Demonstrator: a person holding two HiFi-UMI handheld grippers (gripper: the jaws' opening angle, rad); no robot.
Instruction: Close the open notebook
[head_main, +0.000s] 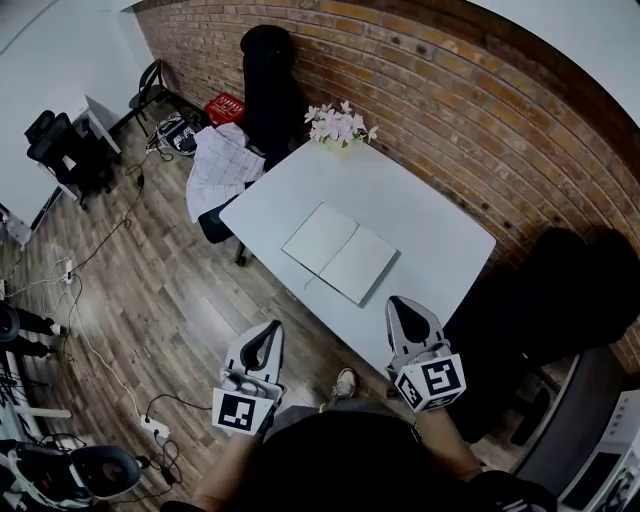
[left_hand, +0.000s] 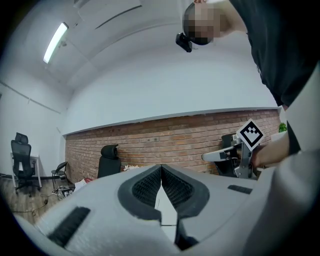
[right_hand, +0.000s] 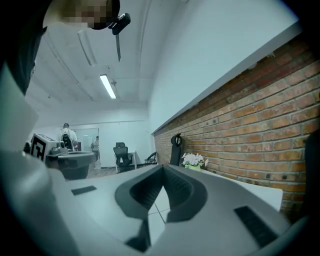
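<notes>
One open notebook (head_main: 339, 251), pages indistinct.

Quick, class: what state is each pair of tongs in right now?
Left tongs: closed, holding nothing.
Right tongs: closed, holding nothing.

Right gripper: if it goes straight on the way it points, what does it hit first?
The right gripper, shut, points level across the table. It probably passes above the open notebook and first meets the flower pot at the far edge. Its height over the notebook is unclear.
</notes>
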